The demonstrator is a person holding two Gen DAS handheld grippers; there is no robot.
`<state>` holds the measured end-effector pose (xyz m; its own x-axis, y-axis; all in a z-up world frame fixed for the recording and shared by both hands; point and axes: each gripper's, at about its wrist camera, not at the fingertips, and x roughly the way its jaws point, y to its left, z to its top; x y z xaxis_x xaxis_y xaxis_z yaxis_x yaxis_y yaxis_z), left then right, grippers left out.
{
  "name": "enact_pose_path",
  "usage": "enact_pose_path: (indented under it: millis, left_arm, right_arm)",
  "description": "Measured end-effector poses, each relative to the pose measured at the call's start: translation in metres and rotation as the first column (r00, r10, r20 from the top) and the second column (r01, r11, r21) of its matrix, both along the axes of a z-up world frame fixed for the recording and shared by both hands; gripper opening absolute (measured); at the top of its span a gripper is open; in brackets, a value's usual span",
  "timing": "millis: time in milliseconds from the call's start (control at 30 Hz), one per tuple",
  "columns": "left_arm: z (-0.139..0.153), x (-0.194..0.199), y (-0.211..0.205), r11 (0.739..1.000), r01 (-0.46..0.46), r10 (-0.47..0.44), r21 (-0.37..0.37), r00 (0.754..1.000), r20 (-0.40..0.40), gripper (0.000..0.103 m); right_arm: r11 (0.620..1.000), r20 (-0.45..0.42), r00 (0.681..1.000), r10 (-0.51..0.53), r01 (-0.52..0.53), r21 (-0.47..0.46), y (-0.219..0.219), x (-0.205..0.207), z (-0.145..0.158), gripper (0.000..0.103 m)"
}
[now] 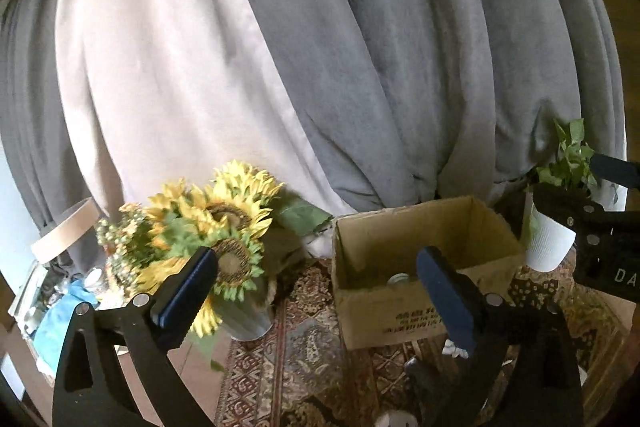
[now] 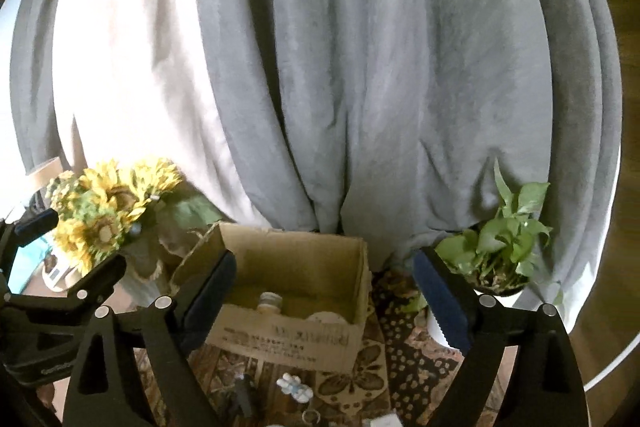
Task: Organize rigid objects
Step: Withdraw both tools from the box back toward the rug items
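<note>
Hovering above the patterned table (image 2: pixel 404 359), both tongs stood wide apart and empty: left tongs (image 1: pixel 320 291), right tongs (image 2: pixel 324 291). Cardboard box (image 2: pixel 296 339) sat open between sunflower vase (image 1: pixel 244 315) and potted plant (image 2: pixel 504 247), grey curtain (image 2: pixel 360 67) behind. A jar (image 2: pixel 270 303) lay inside the box. A small white-and-blue object (image 2: pixel 294 385) lay on the table just before the box.

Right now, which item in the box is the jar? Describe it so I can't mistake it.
Find the open cardboard box on the patterned rug, between the sunflowers and the potted green plant. The jar stands inside near the front wall; it is the upright one with a ribbed lid, left of a flatter pale object.
</note>
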<state>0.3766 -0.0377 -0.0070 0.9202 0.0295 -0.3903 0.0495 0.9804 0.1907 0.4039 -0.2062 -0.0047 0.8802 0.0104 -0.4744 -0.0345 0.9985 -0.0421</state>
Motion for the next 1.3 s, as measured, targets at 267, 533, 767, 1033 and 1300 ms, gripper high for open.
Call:
enact_pose_path:
  millis: [267, 533, 767, 1033, 1300]
  left_arm:
    - [-0.016, -0.031, 0.006, 1.000, -0.011, 0.011, -0.018, 1.000, -0.008, 0.103]
    - [-0.040, -0.051, 0.006, 1.000, -0.003, 0.004, 0.006, 0.999, -0.053, 0.103]
    - [-0.057, -0.057, 0.004, 1.000, 0.026, -0.024, 0.014, 0.995, -0.097, 0.103]
    - [-0.087, -0.058, 0.000, 0.996, 0.079, -0.070, 0.041, 0.981, -0.179, 0.103]
    - [-0.117, -0.054, -0.004, 0.987, 0.147, -0.127, 0.059, 0.958, -0.255, 0.103]
  right_arm:
    - [1.000, -0.024, 1.000, 0.020, -0.020, 0.016, 0.005, -0.031, -0.013, 0.091]
    - [0.999, -0.100, 0.994, 0.042, -0.039, 0.033, 0.008, -0.049, -0.035, 0.091]
    - [0.997, -0.174, 0.983, 0.064, -0.056, 0.052, 0.009, -0.055, -0.056, 0.091]
    - [0.997, -0.268, 0.960, 0.079, -0.070, 0.044, 0.010, -0.057, -0.084, 0.091]
    - [0.995, -0.344, 0.933, 0.103, -0.094, 0.043, 0.015, -0.053, -0.113, 0.091]
